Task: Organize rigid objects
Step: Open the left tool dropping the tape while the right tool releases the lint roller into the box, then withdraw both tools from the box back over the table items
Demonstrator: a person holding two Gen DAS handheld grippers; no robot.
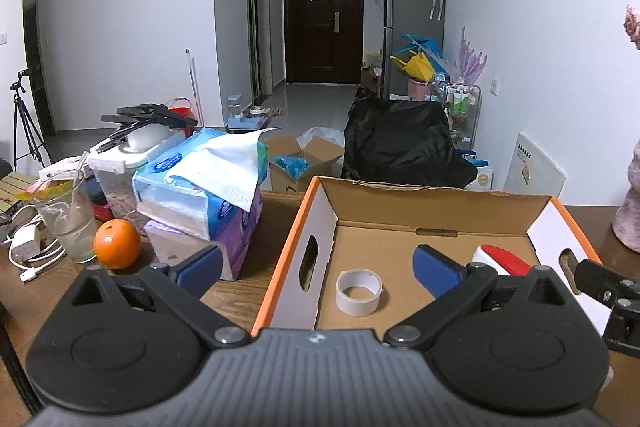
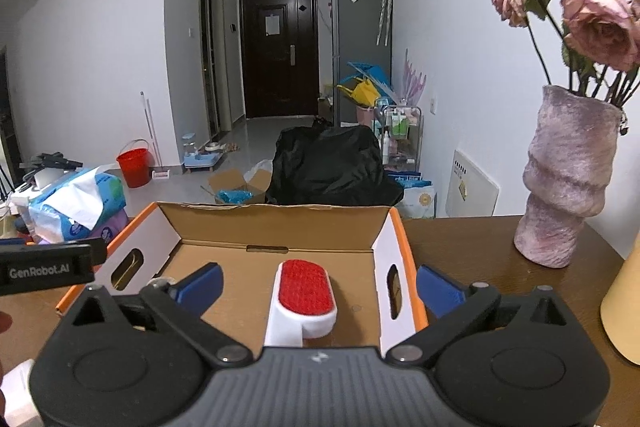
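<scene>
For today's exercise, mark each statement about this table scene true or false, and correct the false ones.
1. The white roll of tape lies inside the open cardboard box with orange edges. True.
2. The white lint brush with the red pad sits on the table outside the box. False: it lies inside the box.
3. The left gripper is clamped on the tape. False: its jaws are wide open and hold nothing.
4. The round orange fruit stands beside the clear drinking glass. True.
5. The pink textured vase holds dried roses. True.
</scene>
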